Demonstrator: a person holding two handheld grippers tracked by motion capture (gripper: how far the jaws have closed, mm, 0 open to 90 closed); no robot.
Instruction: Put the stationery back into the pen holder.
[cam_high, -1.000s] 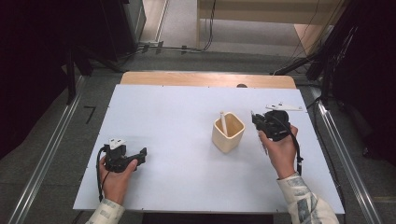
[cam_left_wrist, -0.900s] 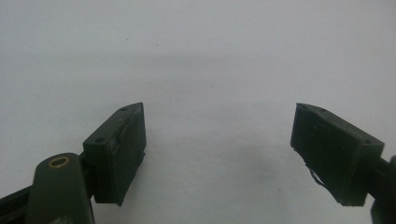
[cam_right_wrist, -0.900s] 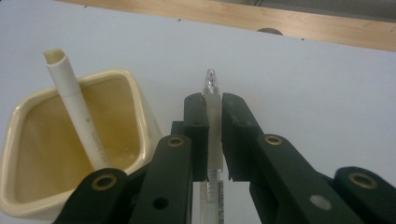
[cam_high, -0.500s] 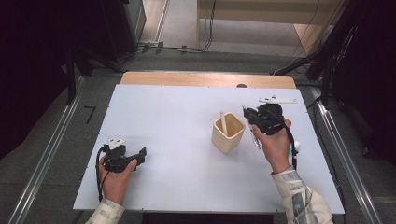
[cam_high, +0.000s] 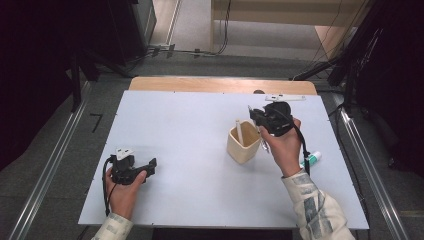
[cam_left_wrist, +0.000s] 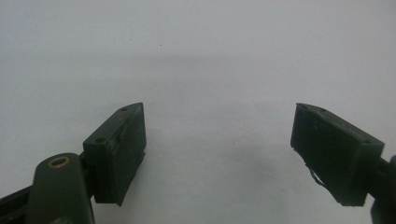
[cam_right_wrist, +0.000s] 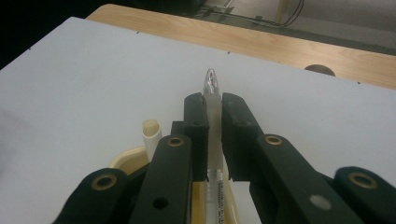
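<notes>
R gripper (cam_high: 256, 116) clamped on pen (cam_right_wrist: 211, 88), now lifted over cup (cam_high: 243, 145) — drop-in next. L gripper (cam_left_wrist: 219, 149) jaws wide, idle.

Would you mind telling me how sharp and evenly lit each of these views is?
High view: white table evenly lit, dark surroundings, all fairly sharp. Left gripper view: dim, flat grey; left tool open, soft shadows beneath the jaws. Right gripper view: right tool, shut on a clear pen, looks soft up close; the pen tip shows a small glint.
</notes>
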